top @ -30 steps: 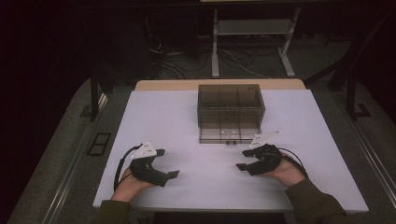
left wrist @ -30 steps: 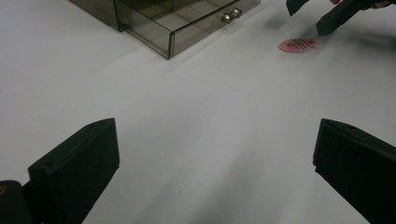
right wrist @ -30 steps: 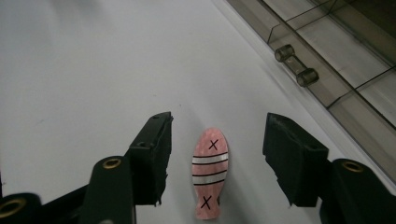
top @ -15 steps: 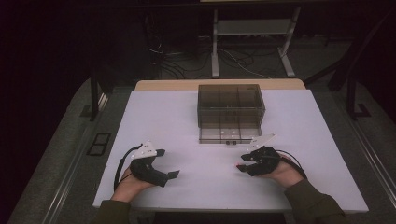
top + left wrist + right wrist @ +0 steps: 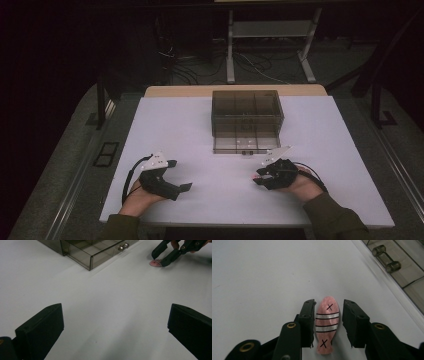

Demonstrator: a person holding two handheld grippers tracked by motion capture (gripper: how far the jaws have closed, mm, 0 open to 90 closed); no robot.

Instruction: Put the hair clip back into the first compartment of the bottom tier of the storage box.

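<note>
A pink fish-shaped flat piece [image 5: 326,325] with white stripes and two black X marks lies on the white table [image 5: 200,130]. My right gripper [image 5: 328,322] straddles it. Its left jaw is against the piece's edge and a thin gap remains at the right jaw, so it is open. In the high view the right gripper [image 5: 258,176] is at the table's front right, just before the smoky clear drawer box [image 5: 247,117]. My left gripper [image 5: 181,175] rests front left, jaws wide open and nothing between them [image 5: 115,330]. From there the pink piece [image 5: 155,263] shows under the right gripper's tips.
The box's bottom drawer [image 5: 244,145] is pulled out toward me, with a small clear handle [image 5: 386,258]. Bare tabletop lies between the two grippers. Dark floor, cables and a metal stand [image 5: 270,30] are beyond the table's far edge.
My right gripper has shifted slightly left and down toward the table. The left gripper has stayed where it was.
</note>
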